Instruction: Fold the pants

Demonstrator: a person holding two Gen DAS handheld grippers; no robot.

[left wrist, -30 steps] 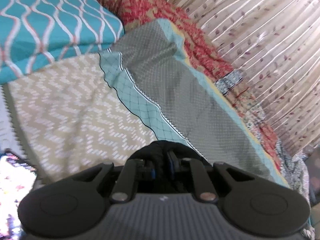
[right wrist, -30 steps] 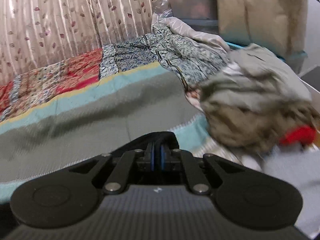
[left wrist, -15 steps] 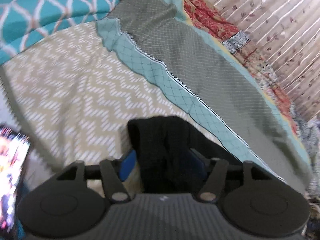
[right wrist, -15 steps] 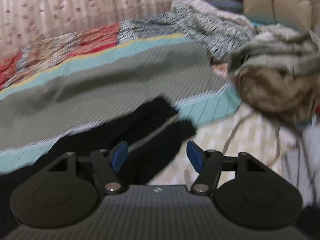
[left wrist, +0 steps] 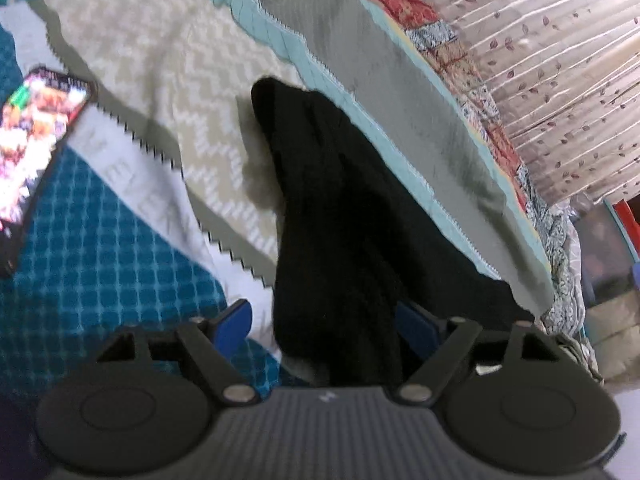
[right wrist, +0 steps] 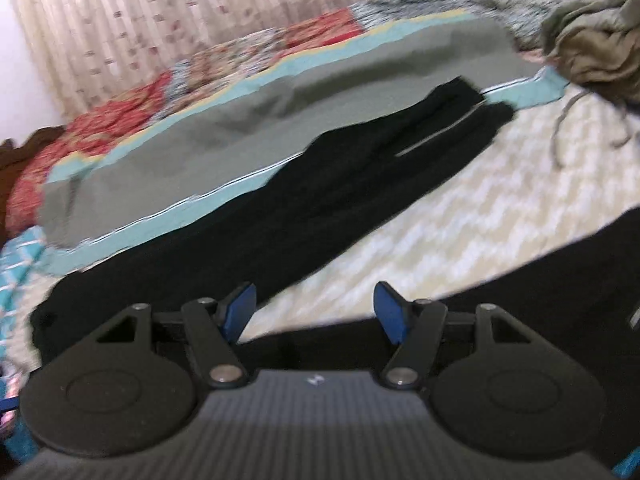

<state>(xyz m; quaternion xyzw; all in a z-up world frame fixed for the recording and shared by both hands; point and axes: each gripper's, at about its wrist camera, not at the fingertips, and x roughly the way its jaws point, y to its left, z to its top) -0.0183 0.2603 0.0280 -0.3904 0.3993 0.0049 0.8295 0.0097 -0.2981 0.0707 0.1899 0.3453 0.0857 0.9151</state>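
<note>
The black pants (right wrist: 328,184) lie stretched out flat on the bed, along the edge of a grey-green blanket (right wrist: 280,112). In the left wrist view the pants (left wrist: 352,220) run away from the camera, one end lying between the open blue pads. My left gripper (left wrist: 324,320) is open, its pads either side of the cloth and not squeezing it. My right gripper (right wrist: 316,312) is open and empty, drawn back from the near edge of the pants.
A phone with a lit screen (left wrist: 36,132) lies on the bed at the left. A heap of olive clothes (right wrist: 592,44) sits at the far right. A beige zigzag sheet (right wrist: 480,208) covers the bed. Curtains (left wrist: 540,60) hang behind.
Both grippers were shut on the pants a second ago. They opened, let the pants drop flat on the bed, and have drawn back from them.
</note>
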